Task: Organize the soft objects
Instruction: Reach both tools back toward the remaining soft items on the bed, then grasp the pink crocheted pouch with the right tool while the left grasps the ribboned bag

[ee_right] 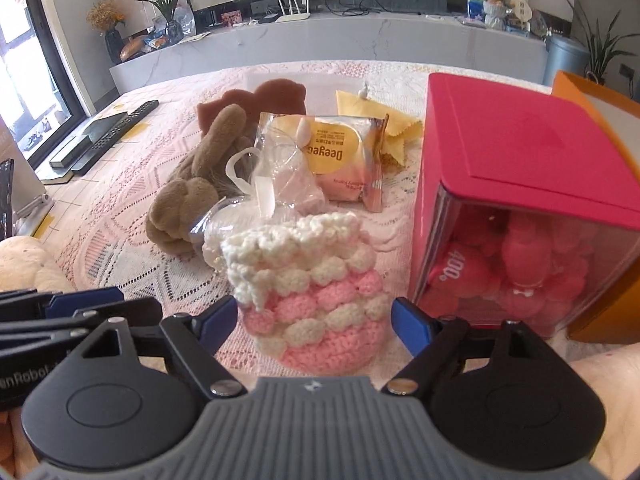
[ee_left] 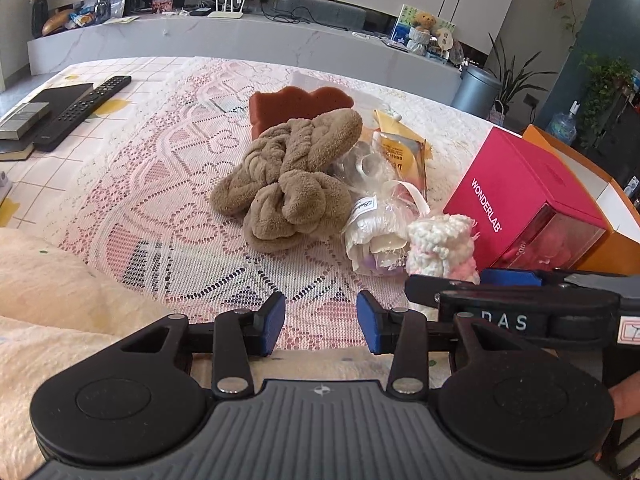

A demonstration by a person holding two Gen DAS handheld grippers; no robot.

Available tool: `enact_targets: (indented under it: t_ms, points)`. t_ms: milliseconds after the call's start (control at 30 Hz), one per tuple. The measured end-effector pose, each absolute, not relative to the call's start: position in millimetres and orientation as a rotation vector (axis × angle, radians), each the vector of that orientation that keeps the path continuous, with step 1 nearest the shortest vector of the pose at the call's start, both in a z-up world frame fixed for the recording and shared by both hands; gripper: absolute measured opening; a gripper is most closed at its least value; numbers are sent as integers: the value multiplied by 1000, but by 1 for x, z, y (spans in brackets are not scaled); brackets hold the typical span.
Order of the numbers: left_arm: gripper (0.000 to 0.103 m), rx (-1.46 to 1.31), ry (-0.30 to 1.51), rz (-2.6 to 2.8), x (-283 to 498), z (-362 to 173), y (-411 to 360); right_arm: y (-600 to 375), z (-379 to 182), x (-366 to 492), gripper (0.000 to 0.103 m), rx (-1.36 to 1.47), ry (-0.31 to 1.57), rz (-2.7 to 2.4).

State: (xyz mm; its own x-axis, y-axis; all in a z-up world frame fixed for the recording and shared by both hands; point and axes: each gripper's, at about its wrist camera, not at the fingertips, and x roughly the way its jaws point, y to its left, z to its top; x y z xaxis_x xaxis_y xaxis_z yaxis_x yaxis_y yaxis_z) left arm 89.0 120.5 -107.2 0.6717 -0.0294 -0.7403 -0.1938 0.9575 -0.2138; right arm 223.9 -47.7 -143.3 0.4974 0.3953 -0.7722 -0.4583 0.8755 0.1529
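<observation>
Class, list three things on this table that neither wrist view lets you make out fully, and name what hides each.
1. Brown sponge: lower part hidden by the knotted tan towel, both views.
2. Orange box: mostly behind the pink box; cut by the frame edge.
3. Crochet pouch: its base hidden by the right gripper, so whether it touches the open jaws is unclear.
</observation>
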Motion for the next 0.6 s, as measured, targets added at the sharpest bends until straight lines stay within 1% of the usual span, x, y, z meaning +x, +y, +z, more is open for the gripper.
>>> enact_targets:
  t_ms: [100,200,267,300,367,400,467,533,600]
  points:
    - [48,-284,839,94,90,-109,120,-45,-146,227,80,-69,910,518]
    - [48,-284,843,94,90,-109,120,-44,-148,229,74,-71,906,523]
    - [48,-284,845,93,90,-110,119,-44,-149,228,64,-75,905,525]
    - [48,-283,845,94,90,-110,119,-44,-149,227,61,-75,901,525]
    - [48,-283,844,93,90,-110,119,-44,-149,226,50,-75,901,538]
    - [48,-283,843,92,90,-109,119,-44,-149,225,47,-78,900,543]
    - [48,-283,841,90,90,-108,119,-44,-147,222,32,-83,896,559]
    - [48,-284,830,77,88,-106,118,-43,-142,217,28,-102,885,557]
    - [48,-284,816,54,87,-104,118,-47,-136,212,27,-109,881,535]
